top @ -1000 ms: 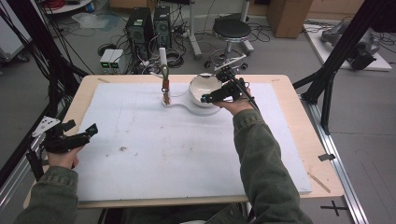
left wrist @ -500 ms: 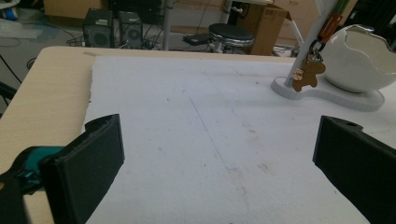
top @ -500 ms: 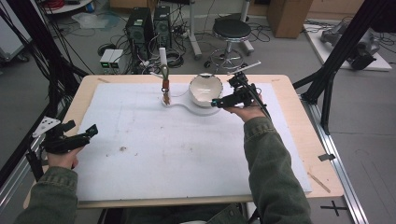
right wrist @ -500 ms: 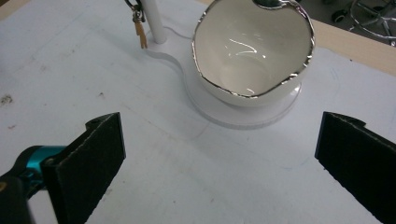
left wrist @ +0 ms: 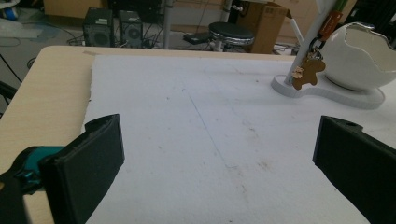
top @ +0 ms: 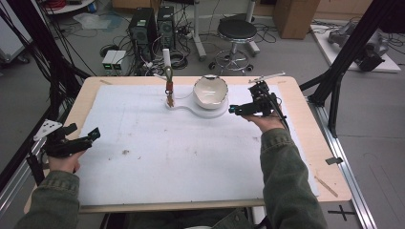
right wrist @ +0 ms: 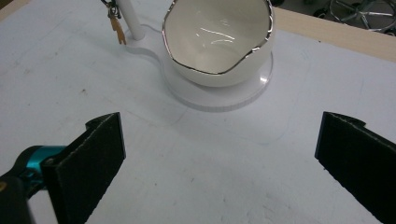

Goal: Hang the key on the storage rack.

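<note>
A white egg-shaped bowl (top: pixel 209 90) (right wrist: pixel 217 39) (left wrist: pixel 357 56) with a jagged gold rim sits on a white stand base (top: pixel 200 112) at the table's far middle. A thin white post (top: pixel 167 64) rises from that base, and a brown gingerbread-man charm (top: pixel 169 98) (left wrist: pixel 308 73) hangs from it. My right gripper (top: pixel 232 110) (right wrist: pixel 219 163) is open and empty, held to the right of the bowl and pointing at it. At the table's left edge my left gripper (top: pixel 93 134) (left wrist: pixel 219 168) is open, holding nothing.
A white sheet (top: pixel 191 143) covers most of the wooden table (top: pixel 315 148). Small dark specks mark the sheet near its middle left. Beyond the far edge stand computer towers (top: pixel 153 26), a stool (top: pixel 238 33) and cables. Black frame legs flank both table sides.
My right gripper has drawn back from over the bowl to its right side, and the whole bowl now shows. The left gripper has stayed put.
</note>
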`<act>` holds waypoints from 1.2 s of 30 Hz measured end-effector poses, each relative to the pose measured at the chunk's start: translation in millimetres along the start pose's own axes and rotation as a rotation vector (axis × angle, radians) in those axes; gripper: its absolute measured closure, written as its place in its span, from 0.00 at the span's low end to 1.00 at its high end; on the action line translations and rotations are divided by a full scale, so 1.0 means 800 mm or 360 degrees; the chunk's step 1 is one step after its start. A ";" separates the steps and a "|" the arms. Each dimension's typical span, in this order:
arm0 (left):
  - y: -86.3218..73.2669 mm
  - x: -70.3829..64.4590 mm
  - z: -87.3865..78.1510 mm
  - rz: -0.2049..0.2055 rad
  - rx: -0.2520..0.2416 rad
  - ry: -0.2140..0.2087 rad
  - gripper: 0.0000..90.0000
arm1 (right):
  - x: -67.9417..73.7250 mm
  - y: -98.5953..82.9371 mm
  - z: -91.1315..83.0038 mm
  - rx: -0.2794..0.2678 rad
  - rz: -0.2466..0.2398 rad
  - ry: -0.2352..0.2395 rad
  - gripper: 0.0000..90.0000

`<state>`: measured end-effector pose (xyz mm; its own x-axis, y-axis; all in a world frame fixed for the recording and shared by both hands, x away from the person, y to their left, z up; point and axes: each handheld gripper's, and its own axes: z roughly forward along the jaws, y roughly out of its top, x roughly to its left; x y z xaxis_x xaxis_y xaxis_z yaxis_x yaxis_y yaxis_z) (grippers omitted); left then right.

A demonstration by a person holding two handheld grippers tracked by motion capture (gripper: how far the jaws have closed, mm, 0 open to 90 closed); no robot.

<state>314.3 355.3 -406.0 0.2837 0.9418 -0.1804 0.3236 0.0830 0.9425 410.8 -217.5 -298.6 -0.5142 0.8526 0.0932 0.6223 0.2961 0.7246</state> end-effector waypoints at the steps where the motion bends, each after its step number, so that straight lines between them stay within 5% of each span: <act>1: 0.000 0.000 0.000 0.0000 0.0001 -0.0001 0.03 | -0.001 -0.003 -0.001 -0.0005 0.0006 0.0000 0.01; 10: 0.000 -0.001 0.000 0.0011 0.0004 0.0002 0.03 | -0.016 -0.026 -0.014 -0.0081 0.0030 -0.0003 0.01; 36: -0.001 -0.002 -0.001 0.0015 0.0019 0.0001 0.03 | -0.045 -0.106 -0.012 -0.0132 0.0123 -0.0026 0.01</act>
<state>312.7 353.8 -406.3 0.2860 0.9428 -0.1713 0.3319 0.0703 0.9407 370.9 -277.5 -356.6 -0.4564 0.8787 0.1401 0.6082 0.1932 0.7699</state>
